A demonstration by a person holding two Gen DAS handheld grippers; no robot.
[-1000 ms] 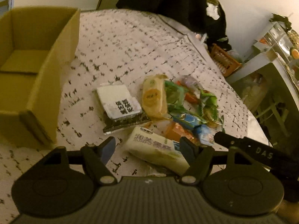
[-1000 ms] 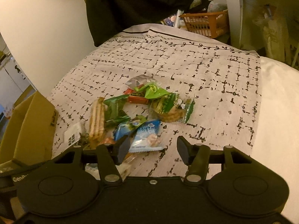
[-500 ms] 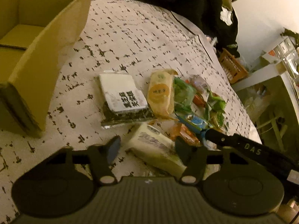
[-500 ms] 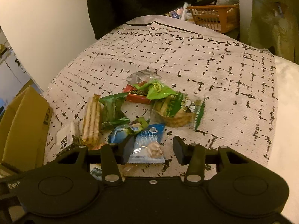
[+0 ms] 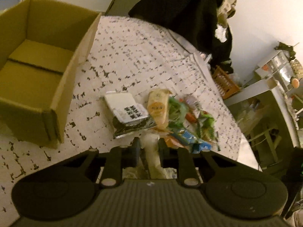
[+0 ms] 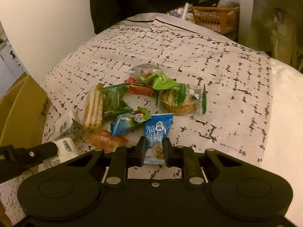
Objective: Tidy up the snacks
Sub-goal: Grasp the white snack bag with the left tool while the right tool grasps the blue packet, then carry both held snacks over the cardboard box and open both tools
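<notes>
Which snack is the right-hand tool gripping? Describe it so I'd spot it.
Find the snack heap on the patterned bedspread. At its near edge the right gripper jaws pinch a blue packet, the only one with large white characters.

one cardboard box (image 5: 37,71) and one orange basket (image 6: 215,19) are in view. about ten snack packets (image 6: 140,102) lie heaped; the exact count is unclear.

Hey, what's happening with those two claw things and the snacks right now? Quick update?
Left gripper has just closed on the pale yellow packet. Right gripper has just closed on the blue packet. Cardboard box open, nothing inside. Nothing blocking.
</notes>
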